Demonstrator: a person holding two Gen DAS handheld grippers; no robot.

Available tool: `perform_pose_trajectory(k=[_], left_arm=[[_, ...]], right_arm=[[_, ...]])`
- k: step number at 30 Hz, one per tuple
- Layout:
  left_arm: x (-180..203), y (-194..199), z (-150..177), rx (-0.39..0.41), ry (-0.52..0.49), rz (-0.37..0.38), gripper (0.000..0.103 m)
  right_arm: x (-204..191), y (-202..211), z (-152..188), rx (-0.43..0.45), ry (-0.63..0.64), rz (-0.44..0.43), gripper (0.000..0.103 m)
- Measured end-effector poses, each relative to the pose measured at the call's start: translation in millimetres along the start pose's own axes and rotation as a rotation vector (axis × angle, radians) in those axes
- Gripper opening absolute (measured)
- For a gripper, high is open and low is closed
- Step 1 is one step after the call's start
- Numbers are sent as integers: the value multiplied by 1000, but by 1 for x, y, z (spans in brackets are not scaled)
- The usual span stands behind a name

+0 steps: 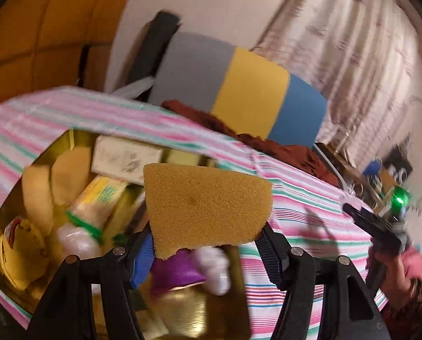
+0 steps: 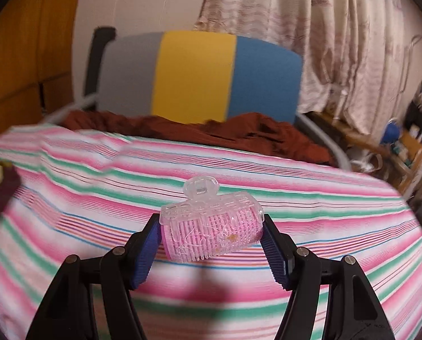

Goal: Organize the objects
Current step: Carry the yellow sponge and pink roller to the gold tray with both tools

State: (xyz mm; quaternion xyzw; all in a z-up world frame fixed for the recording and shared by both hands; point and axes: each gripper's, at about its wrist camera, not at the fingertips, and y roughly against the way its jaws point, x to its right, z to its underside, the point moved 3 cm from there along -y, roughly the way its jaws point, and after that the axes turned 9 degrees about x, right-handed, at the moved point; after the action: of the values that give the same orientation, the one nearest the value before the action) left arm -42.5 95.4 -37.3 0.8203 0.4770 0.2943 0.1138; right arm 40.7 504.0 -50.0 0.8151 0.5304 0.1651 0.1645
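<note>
The striped cloth covers a broad surface, likely a bed, in pink, green and white bands; it looks soft and slightly rumpled, so anything set on it may tip or roll. Behind it lie a rust-brown blanket and a cushion in grey, yellow and blue panels.

On the cloth sits a gold tin, shiny and hard-walled, already crowded with a pale box, a tube with a green band and other small items too blurred to name. This looks like the place where things are being gathered.

The left tool is pinching a sponge, tan, coarse-pored and cut to a rough wedge, held up over the near edge of the tin. Being light and springy, it should be lowered well inside the walls before the fingers spread, or it may bounce onto the cloth. A gap between the box and the tube seems the best target.

The right tool is pinching a hair roller by its two ends, above the bare cloth and well apart from the tin. The roller is a pink bristled cylinder under a clear, brittle-looking plastic clip. A gentle squeeze on the ends is wise; the round body would roll if dropped, so it should go in clip-side up, once the sponge is placed.
</note>
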Motion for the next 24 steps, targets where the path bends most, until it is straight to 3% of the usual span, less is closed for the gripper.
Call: perform_pose_trajectory(k=[6, 12, 15, 19, 24], left_arm=[[-48, -18, -6, -83, 162, -11, 68], [-83, -31, 1, -212, 357, -57, 77], [-88, -19, -1, -170, 375, -48, 85], [-87, 0, -6, -127, 320, -58, 85], [-92, 31, -21, -15, 274, -81, 85]], right_arm=[[-71, 39, -18, 34, -21, -187, 68], [-136, 72, -27, 69, -28, -333, 68], [-164, 83, -27, 70, -17, -386, 68], [-197, 100, -21, 49, -6, -468, 69], [-232, 113, -12, -8, 10, -581, 68]])
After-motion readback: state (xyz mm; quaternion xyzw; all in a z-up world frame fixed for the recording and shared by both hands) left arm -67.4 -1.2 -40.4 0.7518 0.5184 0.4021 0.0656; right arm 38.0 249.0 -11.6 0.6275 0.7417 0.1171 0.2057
